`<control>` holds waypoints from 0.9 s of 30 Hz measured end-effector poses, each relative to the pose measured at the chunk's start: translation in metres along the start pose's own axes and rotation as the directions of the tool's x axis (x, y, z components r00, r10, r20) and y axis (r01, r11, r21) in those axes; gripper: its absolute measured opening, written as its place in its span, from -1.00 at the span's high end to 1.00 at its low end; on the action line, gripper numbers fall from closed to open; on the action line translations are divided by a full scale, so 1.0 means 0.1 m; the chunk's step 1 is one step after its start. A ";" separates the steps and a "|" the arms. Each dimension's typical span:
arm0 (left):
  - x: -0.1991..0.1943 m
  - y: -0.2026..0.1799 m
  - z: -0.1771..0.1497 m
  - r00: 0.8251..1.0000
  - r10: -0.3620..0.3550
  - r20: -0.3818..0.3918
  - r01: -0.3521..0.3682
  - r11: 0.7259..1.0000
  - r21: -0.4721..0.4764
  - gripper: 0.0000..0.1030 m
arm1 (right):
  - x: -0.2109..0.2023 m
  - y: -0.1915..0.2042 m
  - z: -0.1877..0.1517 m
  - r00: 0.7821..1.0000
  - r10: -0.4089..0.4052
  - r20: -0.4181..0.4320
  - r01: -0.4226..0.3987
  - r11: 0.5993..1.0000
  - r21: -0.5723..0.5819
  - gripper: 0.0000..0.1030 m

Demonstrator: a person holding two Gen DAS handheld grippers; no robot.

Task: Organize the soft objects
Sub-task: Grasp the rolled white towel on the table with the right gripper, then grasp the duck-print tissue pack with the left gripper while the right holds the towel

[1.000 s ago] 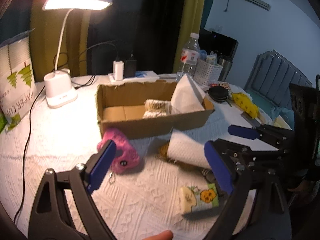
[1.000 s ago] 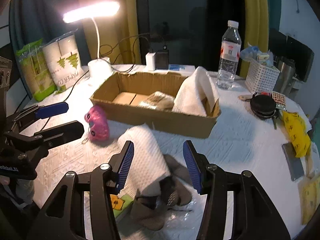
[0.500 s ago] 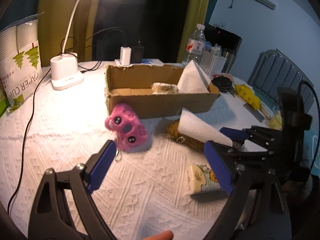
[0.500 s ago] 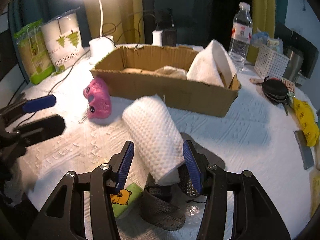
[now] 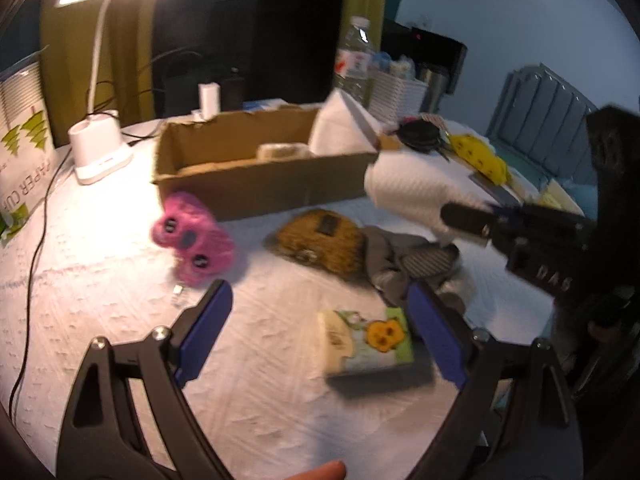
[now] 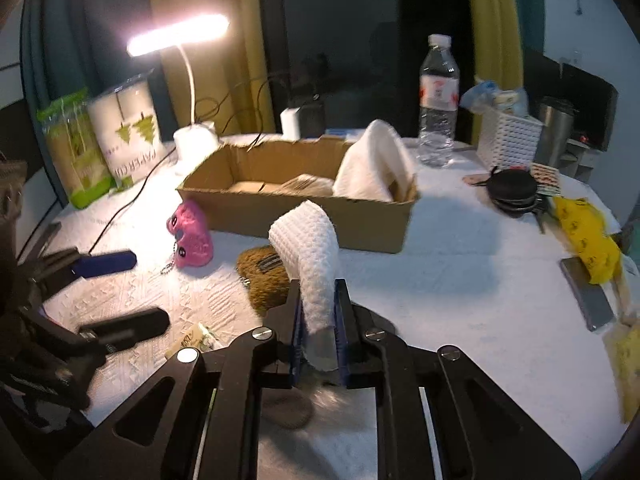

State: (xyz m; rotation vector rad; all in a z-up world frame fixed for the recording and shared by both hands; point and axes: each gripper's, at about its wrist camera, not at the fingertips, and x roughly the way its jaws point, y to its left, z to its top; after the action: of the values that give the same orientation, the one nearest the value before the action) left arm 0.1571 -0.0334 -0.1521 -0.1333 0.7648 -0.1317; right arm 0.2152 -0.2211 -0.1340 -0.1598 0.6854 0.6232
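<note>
Under a glowing desk lamp (image 6: 178,36), a bench (image 6: 460,280) draped in embossed white cloth: the right gripper (image 6: 319,322), jaws pinching a rolled waffle-weave white towel (image 6: 310,252), holds it with its long axis tilting up toward the shallow cardboard box (image 6: 304,200). The left gripper (image 5: 320,332), jaws spread, hovers above a cartoon-printed tissue pack (image 5: 366,340), beside a fuzzy pink plush (image 5: 192,236).

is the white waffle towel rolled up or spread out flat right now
Rolled up. The white waffle towel is a thick roll, one end pinched in the shut right gripper, the rest arching up toward the cardboard box.
</note>
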 end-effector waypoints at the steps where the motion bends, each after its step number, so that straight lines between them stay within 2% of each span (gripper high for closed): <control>1: 0.04 -0.06 -0.01 1.000 -0.004 -0.014 0.004 1.000 0.012 -0.76 | -0.05 -0.04 -0.01 1.000 -0.002 0.008 0.001 1.000 0.005 0.71; 4: 0.17 -0.21 -0.06 0.997 -0.003 -0.074 0.007 0.998 0.056 -0.76 | -0.18 -0.17 -0.05 1.000 -0.005 0.031 0.005 1.000 0.023 0.71; 13: 0.47 -0.37 -0.20 0.976 0.139 -0.167 -0.117 0.984 0.136 -0.76 | -0.46 -0.50 -0.22 0.997 -0.008 0.078 0.001 0.997 0.083 0.71; 17: 0.50 -0.36 -0.23 0.975 0.142 -0.173 -0.118 0.983 0.143 -0.69 | -0.53 -0.57 -0.27 0.996 -0.001 0.091 -0.009 0.995 0.099 0.71; 18: 0.50 -0.36 -0.23 0.975 0.134 -0.180 -0.108 0.984 0.144 -0.43 | -0.55 -0.58 -0.27 0.995 0.001 0.095 -0.011 0.995 0.100 0.71; 19: 0.52 -0.36 -0.23 0.974 0.127 -0.189 -0.101 0.985 0.141 -0.30 | -0.56 -0.58 -0.27 0.995 0.004 0.100 -0.014 0.995 0.100 0.71; 23: 0.47 -0.40 -0.21 0.980 0.097 -0.173 -0.072 0.987 0.144 -0.30 | -0.61 -0.60 -0.25 0.993 0.011 0.113 -0.023 0.994 0.102 0.71; 27: 0.34 -0.38 -0.12 0.987 0.090 -0.131 -0.072 0.988 0.139 -0.30 | -0.61 -0.57 -0.20 0.993 0.019 0.119 -0.030 0.995 0.096 0.71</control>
State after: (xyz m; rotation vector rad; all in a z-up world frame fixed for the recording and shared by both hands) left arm 0.1701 -0.0772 -0.1777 0.0346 0.8946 -0.1152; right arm 0.2006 -0.3032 -0.1142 -0.0238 0.6029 0.6163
